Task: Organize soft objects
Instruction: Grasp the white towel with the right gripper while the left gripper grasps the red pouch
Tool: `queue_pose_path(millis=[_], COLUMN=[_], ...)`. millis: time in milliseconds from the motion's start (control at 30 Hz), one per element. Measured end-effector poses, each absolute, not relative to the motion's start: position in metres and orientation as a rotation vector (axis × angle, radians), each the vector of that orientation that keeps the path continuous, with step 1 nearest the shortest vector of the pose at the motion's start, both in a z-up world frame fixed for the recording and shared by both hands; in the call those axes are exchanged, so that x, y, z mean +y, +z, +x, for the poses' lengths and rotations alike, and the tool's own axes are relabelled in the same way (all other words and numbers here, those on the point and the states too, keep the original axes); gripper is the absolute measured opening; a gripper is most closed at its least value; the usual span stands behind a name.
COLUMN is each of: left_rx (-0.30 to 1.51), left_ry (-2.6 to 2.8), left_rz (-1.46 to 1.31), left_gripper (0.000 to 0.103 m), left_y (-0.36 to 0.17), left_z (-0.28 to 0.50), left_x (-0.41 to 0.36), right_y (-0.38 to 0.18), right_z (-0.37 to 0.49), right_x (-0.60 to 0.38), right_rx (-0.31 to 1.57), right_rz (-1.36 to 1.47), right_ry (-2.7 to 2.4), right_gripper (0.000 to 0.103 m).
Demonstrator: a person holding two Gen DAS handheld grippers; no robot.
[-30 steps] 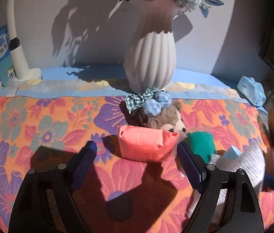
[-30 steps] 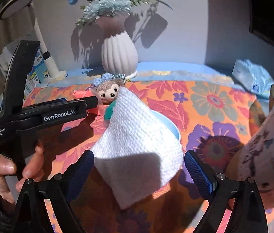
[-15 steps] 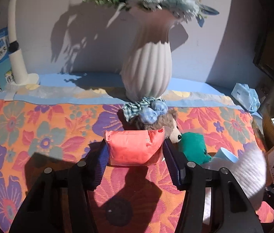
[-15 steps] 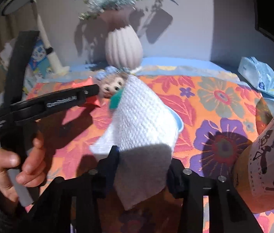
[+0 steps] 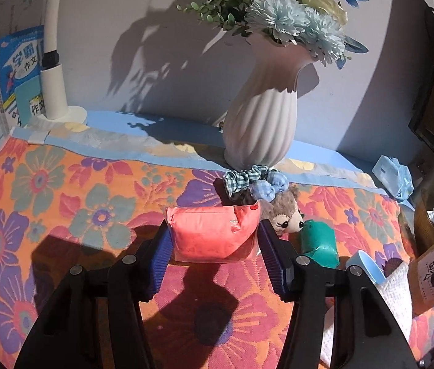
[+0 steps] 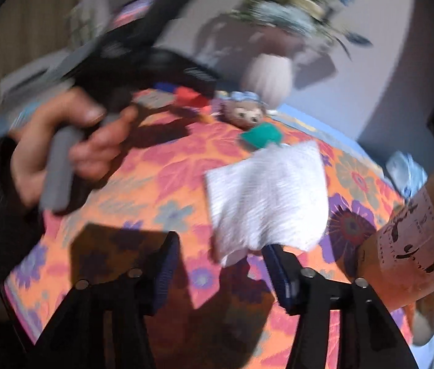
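The left gripper (image 5: 214, 240) is gripping a coral-red soft pack (image 5: 212, 233), its blue ribbed fingers (image 5: 163, 253) pressing both short ends so the pack bulges slightly. The pack is sitting just in front of a plush toy (image 5: 284, 216) on the flowered surface (image 5: 63, 203). To do this step well, I judge the squeeze should be kept even and the pack lifted straight up before being carried off, so it is not dragging the toy's gingham bow (image 5: 255, 180) or the teal cloth (image 5: 321, 246) beside it, and not swinging into the ribbed white vase (image 5: 260, 123) behind.

The right gripper (image 6: 220, 264) is standing with its fingers apart after opening from a tighter squeeze. The white waffle-weave cloth (image 6: 266, 200) is hanging against the inner face of the right-hand finger only, so nothing is being pinched; the view is blurred, and whether the cloth is snagged there I cannot tell. It would need re-centring between the fingers before another try.

Counting: one red pack, one plush toy, one teal cloth, one white cloth, one vase of artificial flowers, one light-blue bowl (image 5: 367, 266) partly under the white cloth, one brown paper bag (image 6: 413, 246) at the right, one pale blue tissue pack (image 5: 393, 178) at the far right edge, and one white lamp base (image 5: 54, 92) at the back left.
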State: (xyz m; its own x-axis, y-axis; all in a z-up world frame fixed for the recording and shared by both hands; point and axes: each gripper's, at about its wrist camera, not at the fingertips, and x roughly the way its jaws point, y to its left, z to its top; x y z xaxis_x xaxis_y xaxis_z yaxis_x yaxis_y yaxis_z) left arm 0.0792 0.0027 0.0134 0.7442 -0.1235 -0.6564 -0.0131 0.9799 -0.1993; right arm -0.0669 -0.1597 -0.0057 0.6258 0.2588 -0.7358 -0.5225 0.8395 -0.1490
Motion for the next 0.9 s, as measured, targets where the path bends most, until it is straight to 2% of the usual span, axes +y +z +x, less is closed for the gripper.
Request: queue_pose_path(millis=[133, 167, 200, 233, 433, 633, 667, 833, 900], left_rx=[0.726, 0.725, 0.725, 0.727, 0.739, 0.736, 0.737, 0.736, 0.733], left_ry=[-0.065, -0.066, -0.068, -0.072, -0.079, -0.082, -0.083, -0.089, -0.087], left_rz=[-0.19, -0.188, -0.188, -0.191, -0.21, -0.218, -0.217, -0.205, -0.198], left_gripper=[0.053, 0.053, 0.053, 0.053, 0.053, 0.053, 0.053, 0.053, 0.053], left_y=[0.014, 0.015, 0.015, 0.015, 0.014, 0.014, 0.014, 0.014, 0.014], left_z=[0.077, 0.077, 0.077, 0.077, 0.079, 0.078, 0.079, 0.078, 0.078], left_x=[0.001, 0.001, 0.001, 0.0, 0.003, 0.004, 0.003, 0.0, -0.001], right_y=[-0.001, 0.002, 0.004, 0.005, 0.009, -0.023, -0.022, -0.023, -0.023], right_z=[-0.068, -0.062, -0.055, -0.048, -0.021, 0.001, 0.004, 0.021, 0.021], right_x=[-0.163, -0.167, -0.169, -0.171, -0.158, -0.136, -0.141, -0.17, -0.18], right_rx=[0.769, 0.766, 0.761, 0.759, 0.762, 0.894, 0.9, 0.96, 0.962], right_rz=[-0.36, -0.335, -0.324, -0.323, -0.299, -0.343, -0.292, -0.075, -0.031], right_ry=[0.403, 0.388, 0.361, 0.334, 0.364, 0.305, 0.3, 0.292, 0.297], right_gripper=[0.062, 0.071, 0.085, 0.088, 0.088, 0.089, 0.087, 0.049, 0.042])
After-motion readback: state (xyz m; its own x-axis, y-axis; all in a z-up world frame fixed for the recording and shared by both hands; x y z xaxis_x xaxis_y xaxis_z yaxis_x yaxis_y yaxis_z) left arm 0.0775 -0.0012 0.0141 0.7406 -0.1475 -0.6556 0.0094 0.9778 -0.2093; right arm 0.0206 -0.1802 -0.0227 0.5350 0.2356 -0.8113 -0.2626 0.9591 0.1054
